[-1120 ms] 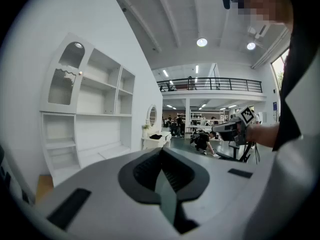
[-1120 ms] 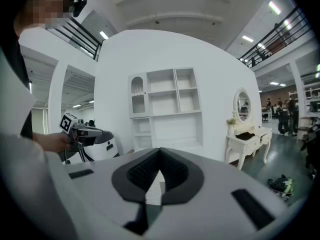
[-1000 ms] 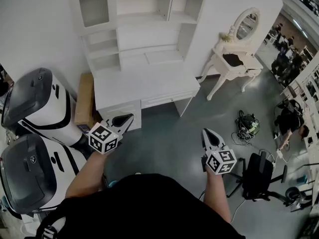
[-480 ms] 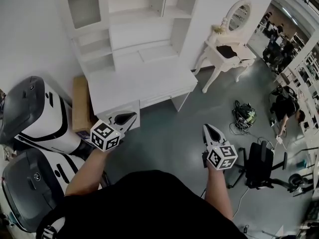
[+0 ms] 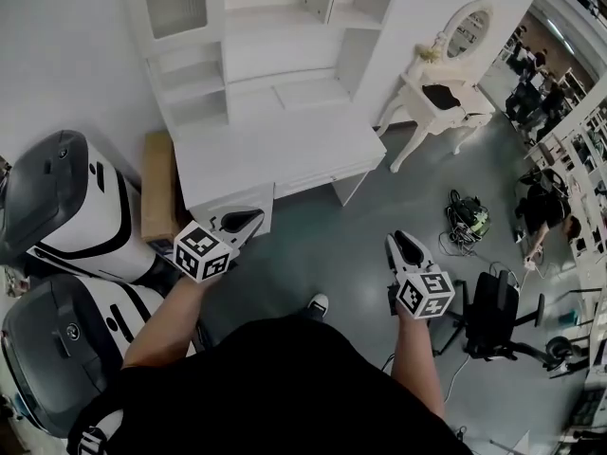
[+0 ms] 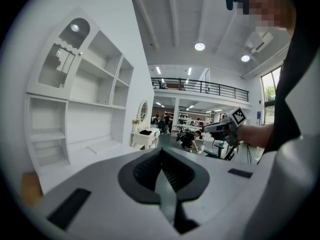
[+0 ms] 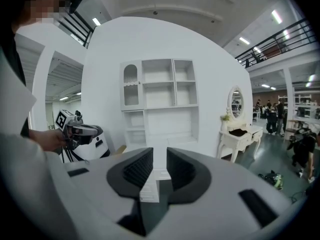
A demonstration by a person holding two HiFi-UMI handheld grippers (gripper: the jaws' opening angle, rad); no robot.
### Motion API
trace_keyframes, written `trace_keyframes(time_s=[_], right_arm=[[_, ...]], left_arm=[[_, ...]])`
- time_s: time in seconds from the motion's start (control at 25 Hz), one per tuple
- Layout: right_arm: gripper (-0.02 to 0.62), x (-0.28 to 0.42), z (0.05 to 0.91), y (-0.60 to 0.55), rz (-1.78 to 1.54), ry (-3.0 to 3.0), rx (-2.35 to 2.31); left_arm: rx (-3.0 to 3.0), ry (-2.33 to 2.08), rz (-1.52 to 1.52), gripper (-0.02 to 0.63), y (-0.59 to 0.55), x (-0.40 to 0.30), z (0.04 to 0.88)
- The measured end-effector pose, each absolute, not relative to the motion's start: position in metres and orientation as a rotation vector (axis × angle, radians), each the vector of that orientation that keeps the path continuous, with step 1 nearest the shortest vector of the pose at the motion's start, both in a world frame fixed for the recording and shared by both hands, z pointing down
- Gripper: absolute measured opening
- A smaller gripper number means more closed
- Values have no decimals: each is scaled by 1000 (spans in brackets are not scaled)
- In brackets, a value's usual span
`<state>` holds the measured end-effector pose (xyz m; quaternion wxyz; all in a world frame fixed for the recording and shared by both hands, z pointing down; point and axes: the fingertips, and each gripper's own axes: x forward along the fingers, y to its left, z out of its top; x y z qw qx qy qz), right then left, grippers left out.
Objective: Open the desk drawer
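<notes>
The white desk (image 5: 275,150) with its shelf unit stands ahead of me, its long drawer front (image 5: 321,181) closed under the top. My left gripper (image 5: 248,219) hovers in front of the desk's left pedestal, apart from it, and its jaws are shut with nothing in them (image 6: 161,151). My right gripper (image 5: 396,241) hangs over the grey floor, well short of the desk. Its jaws have just been opening and stand apart with nothing between them (image 7: 159,156). In the right gripper view the desk (image 7: 160,134) lies straight ahead.
Two white-and-black machines (image 5: 66,197) (image 5: 57,339) stand at the left, with a cardboard box (image 5: 159,188) beside the desk. A white dressing table with an oval mirror (image 5: 446,102) stands to the right. Cables (image 5: 469,230), a black chair (image 5: 493,325) and people (image 5: 545,216) are farther right.
A shoe has stepped into view on the floor between the grippers. The right gripper's jaws look slightly wider apart. Both grippers keep much the same place before the desk.
</notes>
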<state>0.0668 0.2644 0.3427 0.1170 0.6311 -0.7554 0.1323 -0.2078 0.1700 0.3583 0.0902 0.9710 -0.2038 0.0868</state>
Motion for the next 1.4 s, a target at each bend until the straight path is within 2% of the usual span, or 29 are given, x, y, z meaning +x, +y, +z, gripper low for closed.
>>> trace_keyframes(time_s=[0.4,0.88,1.4], right_arm=[[98,74,367,220,441,-2257,1785],[110,129,387,133,502,-2304,1717],[117,172,400,54,530,-2360,1602]], left_arm=[[2854,-660,291,9,142,-204,370],[2840,-705,345,9,78,-146,372],[2768,-851,388,9,27,-115,380]])
